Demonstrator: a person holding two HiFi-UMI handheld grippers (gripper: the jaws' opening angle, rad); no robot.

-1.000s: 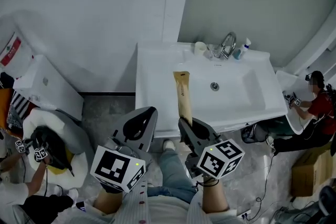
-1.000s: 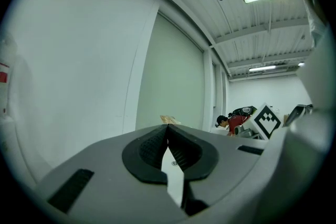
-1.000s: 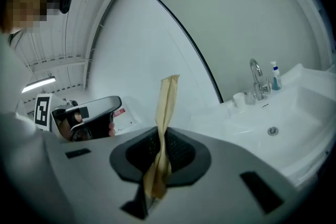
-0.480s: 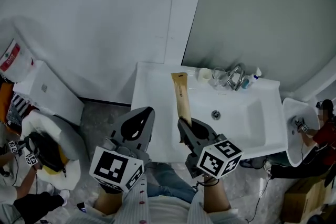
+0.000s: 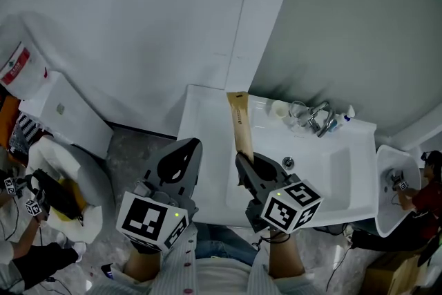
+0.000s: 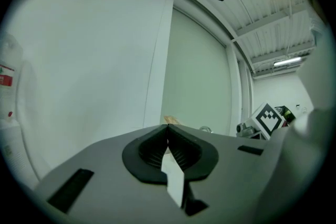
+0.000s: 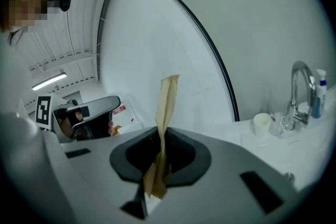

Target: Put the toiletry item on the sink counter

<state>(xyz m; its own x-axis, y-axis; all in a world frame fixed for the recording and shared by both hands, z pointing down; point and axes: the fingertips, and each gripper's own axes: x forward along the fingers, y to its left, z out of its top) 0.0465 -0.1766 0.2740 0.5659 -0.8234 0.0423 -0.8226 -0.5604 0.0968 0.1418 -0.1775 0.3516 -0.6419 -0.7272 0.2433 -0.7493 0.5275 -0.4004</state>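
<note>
I'm pinching the tan toiletry packet at its near end with my right gripper. The jaws are pressing flat on it, and the rest is sticking out forward, held in the air and showing in the head view against the left side of the white sink counter. My left gripper is hanging alongside, jaws pressed together, carrying nothing. A cup and the faucet are sitting along the counter's back edge.
</note>
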